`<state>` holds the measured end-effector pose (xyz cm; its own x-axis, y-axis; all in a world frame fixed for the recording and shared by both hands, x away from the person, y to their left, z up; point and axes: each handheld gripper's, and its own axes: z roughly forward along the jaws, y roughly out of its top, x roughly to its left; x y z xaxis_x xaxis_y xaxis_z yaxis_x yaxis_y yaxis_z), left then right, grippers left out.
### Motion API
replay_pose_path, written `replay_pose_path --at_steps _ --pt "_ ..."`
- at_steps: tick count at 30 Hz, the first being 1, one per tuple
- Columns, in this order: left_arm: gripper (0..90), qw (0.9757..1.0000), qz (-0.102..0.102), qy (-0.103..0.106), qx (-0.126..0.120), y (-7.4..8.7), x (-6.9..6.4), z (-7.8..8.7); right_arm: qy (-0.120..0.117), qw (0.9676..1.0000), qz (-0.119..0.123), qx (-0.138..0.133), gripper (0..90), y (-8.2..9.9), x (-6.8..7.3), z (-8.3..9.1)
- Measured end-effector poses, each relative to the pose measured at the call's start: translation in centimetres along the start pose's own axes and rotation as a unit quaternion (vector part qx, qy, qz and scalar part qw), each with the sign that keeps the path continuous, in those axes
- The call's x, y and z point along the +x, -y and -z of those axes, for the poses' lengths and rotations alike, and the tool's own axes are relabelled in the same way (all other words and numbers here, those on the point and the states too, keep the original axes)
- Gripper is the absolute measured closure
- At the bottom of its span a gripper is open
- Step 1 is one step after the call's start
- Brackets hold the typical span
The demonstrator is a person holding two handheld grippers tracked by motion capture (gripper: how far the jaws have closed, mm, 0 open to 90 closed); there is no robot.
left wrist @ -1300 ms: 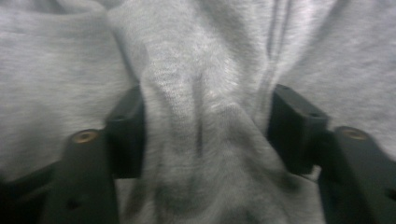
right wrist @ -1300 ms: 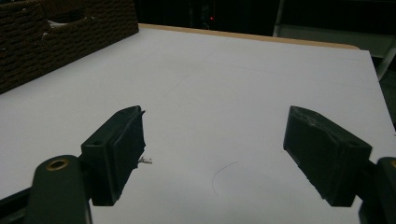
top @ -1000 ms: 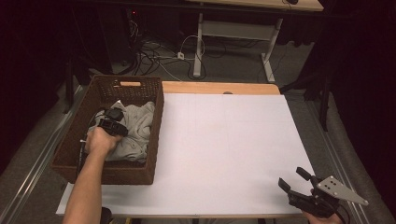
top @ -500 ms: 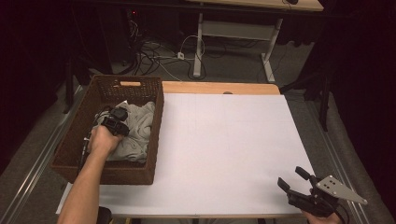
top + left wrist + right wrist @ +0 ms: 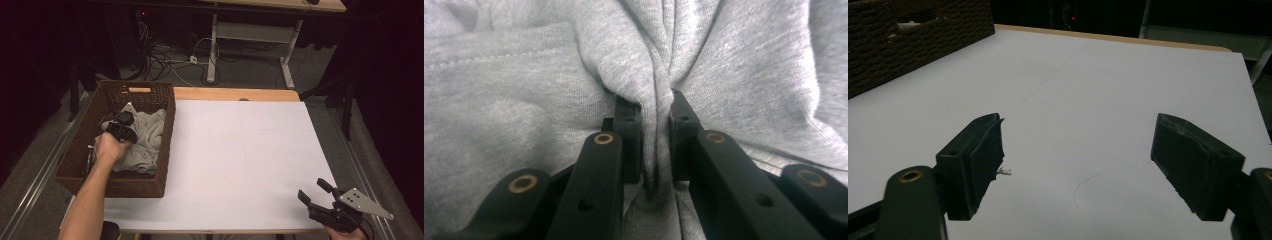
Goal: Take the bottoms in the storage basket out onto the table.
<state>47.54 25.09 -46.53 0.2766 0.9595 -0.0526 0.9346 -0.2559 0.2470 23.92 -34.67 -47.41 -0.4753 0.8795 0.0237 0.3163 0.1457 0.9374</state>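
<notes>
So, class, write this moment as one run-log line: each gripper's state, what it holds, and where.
left gripper: shut on grey garment, inside wicker basket | right gripper: open, holding nothing, over white table near front right corner

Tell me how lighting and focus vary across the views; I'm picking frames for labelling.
High view: room dark, white table evenly lit, wicker basket dim. Left gripper view: bright; the grey garment shows sharp knit texture, while the left gripper is softer toward the frame bottom. Right gripper view: right gripper dark, slightly soft, against the bright table.
</notes>
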Motion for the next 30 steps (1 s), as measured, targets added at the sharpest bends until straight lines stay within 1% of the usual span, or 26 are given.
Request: replay_pose_path --at_steps 3,4,5,6,7,9,11,12,13,18,21,22,23,24,25,26,29,30 --pt "78.4 0.9997 0.004 0.018 -0.016 0.1 0.2 0.6 0.002 1.0 0.0 0.0 21.7 0.0 0.0 0.0" --pt "78.4 0.999 0.005 0.03 -0.032 0.1 0.2 1.3 0.003 1.0 0.001 -0.001 21.7 0.0 0.0 0.0" --pt "78.4 0.999 0.005 0.03 -0.032 0.1 0.2 1.3 0.003 1.0 0.001 -0.001 21.7 0.0 0.0 0.0" --pt "78.4 0.9981 0.004 0.042 -0.045 0.2 0.2 2.0 0.003 1.0 0.002 -0.001 21.7 0.0 0.0 0.0" --pt "78.5 0.9981 0.004 0.042 -0.045 0.2 0.2 2.0 0.003 1.0 0.002 -0.001 21.7 0.0 0.0 0.0" --pt "78.5 0.997 0.001 0.05 -0.06 0.2 0.0 2.7 0.003 1.0 0.003 -0.001 21.7 0.0 0.1 0.0" --pt "78.5 0.9962 -0.001 0.055 -0.067 0.3 -0.2 3.3 0.002 1.0 0.003 -0.001 21.7 0.0 0.1 0.1" --pt "78.5 0.9952 -0.004 0.061 -0.077 0.3 -0.3 3.9 0.0 1.0 0.003 0.0 21.7 0.0 0.1 0.0" --pt "78.6 0.9952 -0.004 0.061 -0.077 0.3 -0.3 3.9 0.0 1.0 0.003 0.0 21.7 0.0 0.1 0.0" --pt "78.6 0.9924 -0.008 0.073 -0.098 0.5 -0.5 5.4 -0.004 1.0 0.003 -0.001 21.7 0.0 0.1 0.0" --pt "78.4 0.9926 -0.009 0.07 -0.099 0.5 -0.7 5.8 -0.005 1.0 0.003 0.0 21.7 0.0 0.1 0.0" --pt "78.4 0.9927 -0.017 0.064 -0.101 0.5 -1.0 6.2 -0.006 1.0 0.003 0.001 21.7 0.0 0.2 0.0" --pt "78.4 0.9927 -0.017 0.064 -0.101 0.5 -1.0 6.2 -0.006 1.0 0.003 0.001 21.7 0.0 0.2 0.0" --pt "78.4 0.992 -0.019 0.065 -0.106 0.5 -1.1 6.6 -0.006 1.0 0.003 0.003 21.7 0.0 0.1 0.0" --pt "78.4 0.992 -0.019 0.065 -0.106 0.5 -1.1 6.6 -0.006 1.0 0.003 0.003 21.7 0.0 0.1 0.0" --pt "78.4 0.9912 -0.02 0.068 -0.112 0.5 -1.1 7.0 -0.005 1.0 0.002 0.003 21.7 0.0 0.1 0.0" --pt "78.4 0.9907 -0.023 0.068 -0.116 0.6 -1.2 7.4 -0.005 1.0 0.002 0.003 21.7 0.0 0.2 0.0" --pt "78.4 0.9899 -0.023 0.07 -0.121 0.7 -1.2 7.7 -0.005 1.0 0.002 0.002 21.7 0.0 0.2 0.0"
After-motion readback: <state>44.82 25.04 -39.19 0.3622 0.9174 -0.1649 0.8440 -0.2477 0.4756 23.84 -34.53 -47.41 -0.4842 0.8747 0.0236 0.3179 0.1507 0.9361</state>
